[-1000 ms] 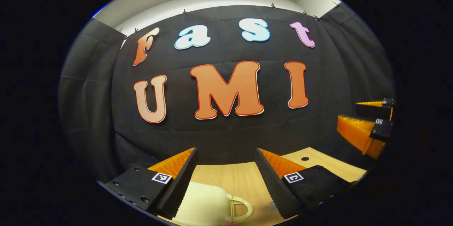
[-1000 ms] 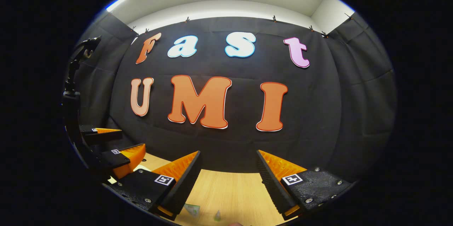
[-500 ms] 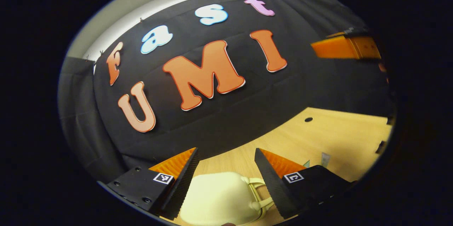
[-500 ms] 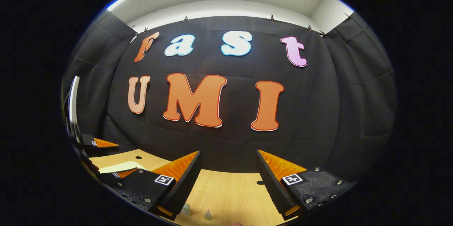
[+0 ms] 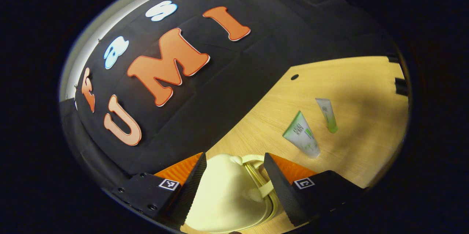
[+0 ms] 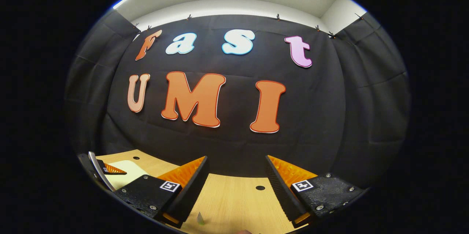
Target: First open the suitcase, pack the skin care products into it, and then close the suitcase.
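Between the left gripper's [image 5: 232, 175] spread fingers sits the cream suitcase [image 5: 227, 199], a small rounded case with a looped handle [image 5: 256, 175] at the end farther from the camera. The fingers stand on either side of the shell with a gap showing on both sides, so the gripper is open and holds nothing; the tilt of the left gripper view suggests it is rolled to line up with the case, probably so that it can reach the lid or the handle for the opening step. The seam of the suitcase looks shut, which would mean that packing has not begun.

Beyond the suitcase, on the wooden table [image 5: 366, 80], lie the skin care products: a wider green-and-white tube [image 5: 302, 134] near the case and a slimmer tube [image 5: 328, 114] just past it, the two apart from each other. Both lie flat and free of the case, likely so that each can be picked up singly once the lid is up.

The right gripper [image 6: 236, 175] is also open, with bare tabletop between its fingers, and is aimed level at the booth wall. It seems to be held back from the suitcase, leaving the left gripper room.
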Demonstrator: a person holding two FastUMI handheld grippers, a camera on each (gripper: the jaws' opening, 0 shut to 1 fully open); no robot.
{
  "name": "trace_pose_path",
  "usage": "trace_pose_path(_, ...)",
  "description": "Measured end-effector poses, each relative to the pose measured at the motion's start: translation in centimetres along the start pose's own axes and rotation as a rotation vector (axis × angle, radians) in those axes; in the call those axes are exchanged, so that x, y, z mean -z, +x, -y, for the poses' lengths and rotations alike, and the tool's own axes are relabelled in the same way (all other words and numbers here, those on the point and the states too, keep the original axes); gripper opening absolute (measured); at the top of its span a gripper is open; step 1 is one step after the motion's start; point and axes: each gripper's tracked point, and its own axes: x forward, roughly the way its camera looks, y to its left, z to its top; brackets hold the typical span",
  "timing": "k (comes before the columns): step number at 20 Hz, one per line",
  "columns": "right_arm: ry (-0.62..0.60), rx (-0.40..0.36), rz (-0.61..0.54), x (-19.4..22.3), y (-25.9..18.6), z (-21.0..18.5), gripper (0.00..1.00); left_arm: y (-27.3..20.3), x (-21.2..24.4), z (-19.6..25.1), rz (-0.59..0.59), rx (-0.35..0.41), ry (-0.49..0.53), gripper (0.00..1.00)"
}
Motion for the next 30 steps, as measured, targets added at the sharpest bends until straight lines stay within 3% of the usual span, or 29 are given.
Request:
trace_pose_path(4,0.001,0.004,0.002,0.3,-0.1,1.0,0.95,0.3,1.9,2.2,-0.066,0.028,0.057,0.95)
trace_pose_path(5,0.004,0.003,-0.002,0.5,-0.2,1.2,0.95,0.4,2.1,2.7,-0.072,0.030,0.087,0.99)
trace_pose_path(9,0.033,0.006,-0.007,1.1,-0.4,1.9,0.95,1.1,3.8,4.4,-0.118,0.056,0.161,0.89)
trace_pose_path(11,0.033,0.013,0.002,1.2,-0.7,2.4,0.95,1.4,4.8,4.8,-0.147,0.055,0.203,0.89)
trace_pose_path(14,0.036,0.022,0.002,1.6,-0.9,3.1,0.95,1.9,5.2,4.9,-0.170,0.032,0.269,0.89)
trace_pose_path(15,0.040,0.028,0.001,1.7,-1.0,3.3,0.95,2.0,5.3,4.9,-0.173,0.022,0.296,0.80)
trace_pose_path(18,0.051,0.041,0.005,1.7,-1.2,4.2,0.95,3.0,5.7,6.0,-0.181,0.014,0.347,0.80)
trace_pose_path(19,0.050,0.042,0.007,1.6,-1.2,4.2,0.95,3.3,6.1,6.1,-0.192,0.004,0.362,0.72)
trace_pose_path(22,0.042,0.046,0.007,1.8,-1.4,4.7,0.95,4.4,6.3,6.4,-0.209,-0.039,0.425,0.69)
trace_pose_path(25,0.032,0.047,0.008,1.7,-1.8,4.9,0.95,5.0,6.6,6.7,-0.231,-0.053,0.455,0.23)
trace_pose_path(26,0.029,0.045,0.009,1.8,-1.8,5.0,0.95,5.3,6.2,6.2,-0.220,-0.083,0.471,0.23)
trace_pose_path(27,0.025,0.046,0.009,1.8,-1.9,5.0,0.95,7.2,6.9,6.6,-0.201,-0.065,0.458,0.12)
trace_pose_path(30,0.034,0.031,0.013,1.8,-1.9,4.7,0.95,5.1,6.0,6.3,-0.195,-0.069,0.406,0.11)
